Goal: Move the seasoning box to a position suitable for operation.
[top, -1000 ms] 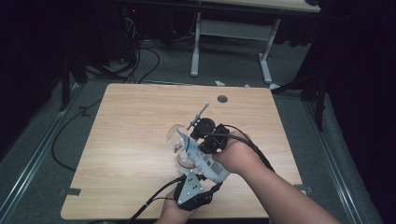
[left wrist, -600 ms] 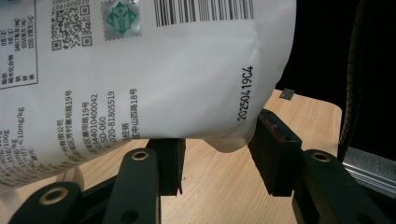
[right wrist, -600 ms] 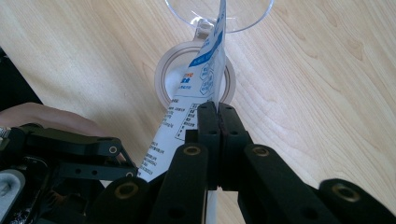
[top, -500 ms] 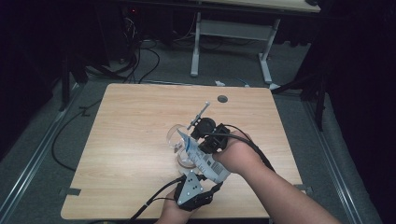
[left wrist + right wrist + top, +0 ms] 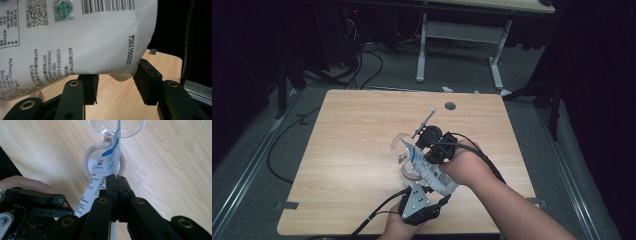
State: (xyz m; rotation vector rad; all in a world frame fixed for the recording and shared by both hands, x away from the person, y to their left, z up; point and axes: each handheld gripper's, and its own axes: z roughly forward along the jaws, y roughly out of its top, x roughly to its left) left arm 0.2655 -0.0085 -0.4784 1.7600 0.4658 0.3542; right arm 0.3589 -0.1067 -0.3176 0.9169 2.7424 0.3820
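A white printed bag (image 5: 432, 172) with a barcode slants over the table, its top edge dipping into a clear glass bowl (image 5: 399, 145). My right gripper (image 5: 421, 150) is shut on the bag's thin edge (image 5: 110, 157), just above a round white-rimmed container (image 5: 87, 166) that stands in front of the bowl (image 5: 135, 130). My left gripper (image 5: 439, 192) sits at the table's near edge under the bag's full bottom. Its jaws (image 5: 116, 75) stand apart, and the bag (image 5: 87, 37) lies across their tips with its corner against the right pad (image 5: 147, 80).
The wooden table (image 5: 352, 150) has a round cable hole (image 5: 450, 106) near its far edge. Beyond it stands another table's white frame (image 5: 422, 50), and cables (image 5: 362, 65) run over the grey floor at the left. A person's forearm (image 5: 512, 205) comes in from the lower right.
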